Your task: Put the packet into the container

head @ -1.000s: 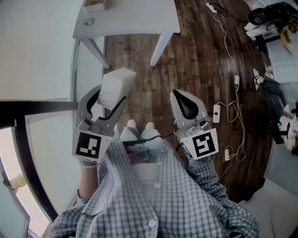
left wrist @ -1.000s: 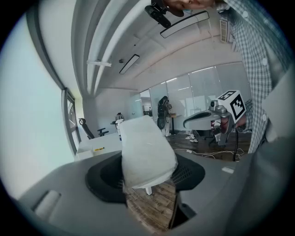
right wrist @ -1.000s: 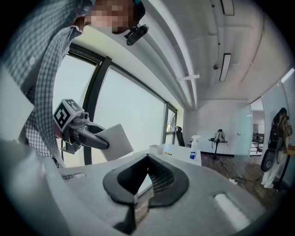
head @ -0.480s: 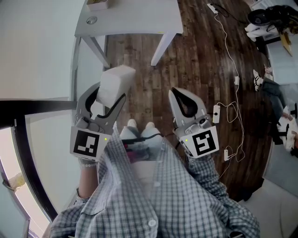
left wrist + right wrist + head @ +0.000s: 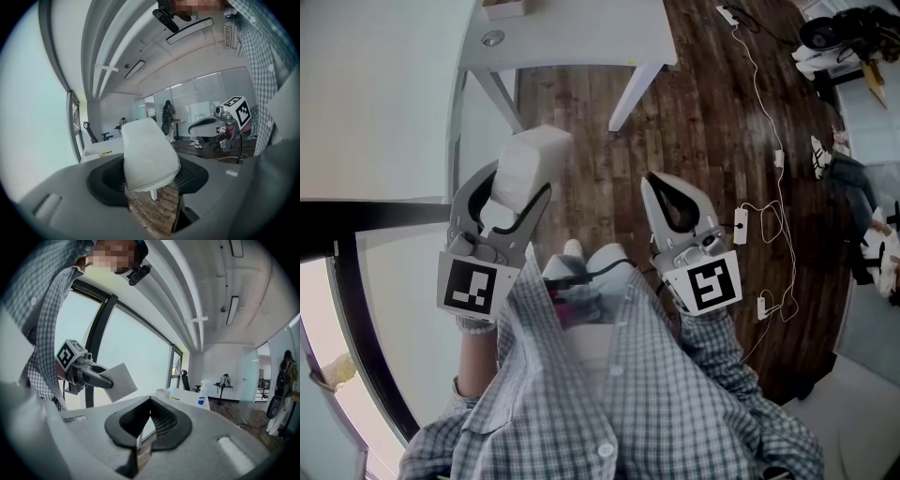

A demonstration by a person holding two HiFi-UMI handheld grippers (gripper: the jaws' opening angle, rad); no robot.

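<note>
A white, soft packet [image 5: 530,164] sticks up from my left gripper [image 5: 518,183], whose jaws are shut on its lower part; in the left gripper view the packet [image 5: 147,157] fills the space between them. I hold both grippers at waist height over the wooden floor. My right gripper [image 5: 662,185] is shut with nothing in it, its pads meeting in its own view [image 5: 150,401]. A small open container [image 5: 506,7] stands on the white table [image 5: 572,37] ahead, at the top edge of the head view. From the right gripper view I see the left gripper [image 5: 96,376] with the packet [image 5: 119,380].
White cables with plugs [image 5: 769,187] trail over the dark wooden floor on my right. A black window frame [image 5: 356,220] and glass wall run along my left. A spray bottle [image 5: 202,397] stands on the table. A person [image 5: 167,119] stands far off in the room.
The table and container have slid slightly up and right in the head view. Both grippers stay almost where they were, the left still holding the packet.
</note>
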